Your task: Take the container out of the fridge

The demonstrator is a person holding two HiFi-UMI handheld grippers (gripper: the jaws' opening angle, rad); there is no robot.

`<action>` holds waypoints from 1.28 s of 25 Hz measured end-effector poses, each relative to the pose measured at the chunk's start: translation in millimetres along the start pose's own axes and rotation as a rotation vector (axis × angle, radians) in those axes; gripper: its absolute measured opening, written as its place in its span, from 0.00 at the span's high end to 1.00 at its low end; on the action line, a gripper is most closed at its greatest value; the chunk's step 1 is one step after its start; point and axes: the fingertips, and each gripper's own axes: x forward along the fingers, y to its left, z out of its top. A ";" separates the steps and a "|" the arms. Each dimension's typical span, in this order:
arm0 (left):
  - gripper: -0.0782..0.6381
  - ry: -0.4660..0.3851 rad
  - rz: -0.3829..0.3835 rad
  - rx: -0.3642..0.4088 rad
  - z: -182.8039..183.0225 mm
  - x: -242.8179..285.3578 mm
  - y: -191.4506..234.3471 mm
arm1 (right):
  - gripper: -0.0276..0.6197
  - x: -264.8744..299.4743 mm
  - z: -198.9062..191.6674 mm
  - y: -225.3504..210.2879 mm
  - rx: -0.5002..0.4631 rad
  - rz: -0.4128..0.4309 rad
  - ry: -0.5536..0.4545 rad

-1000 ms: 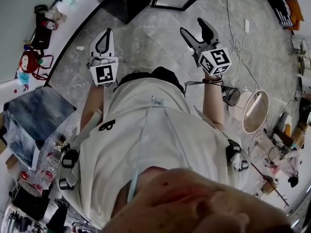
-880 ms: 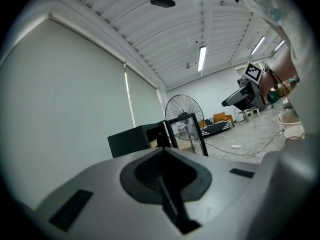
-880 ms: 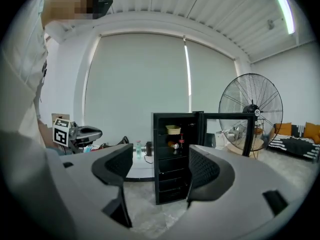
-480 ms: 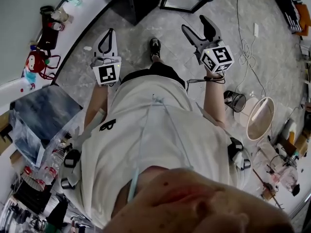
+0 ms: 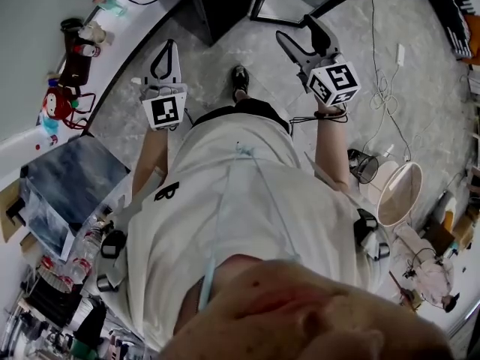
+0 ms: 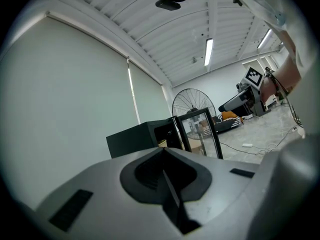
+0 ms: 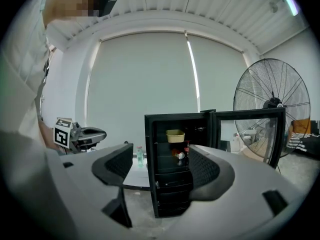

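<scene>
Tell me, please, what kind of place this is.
Most likely a workshop or lab hall, not a home kitchen. A large fan stands beside a small black fridge with its door open, loose cables lie across the floor, and strip lights run overhead.

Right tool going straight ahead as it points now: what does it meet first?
Likely the open fridge, at the shelves below the yellow container; nothing shows in between, depth unclear.
</scene>
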 end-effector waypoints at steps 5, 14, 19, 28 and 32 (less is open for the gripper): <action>0.88 0.027 0.010 -0.009 -5.3 37.0 4.4 | 0.45 26.0 3.4 -30.6 -0.006 0.025 0.022; 0.88 0.056 0.035 -0.011 -9.3 102.1 8.1 | 0.45 82.1 13.3 -88.0 -0.004 0.096 0.047; 0.88 0.086 0.087 -0.017 -13.8 129.1 13.6 | 0.45 117.3 17.5 -113.9 -0.007 0.164 0.058; 0.88 0.151 0.140 0.029 -19.8 143.4 17.1 | 0.45 165.0 9.4 -118.6 0.013 0.277 0.061; 0.88 0.168 0.151 0.019 -27.1 150.4 29.3 | 0.45 179.3 13.5 -123.3 0.025 0.271 0.049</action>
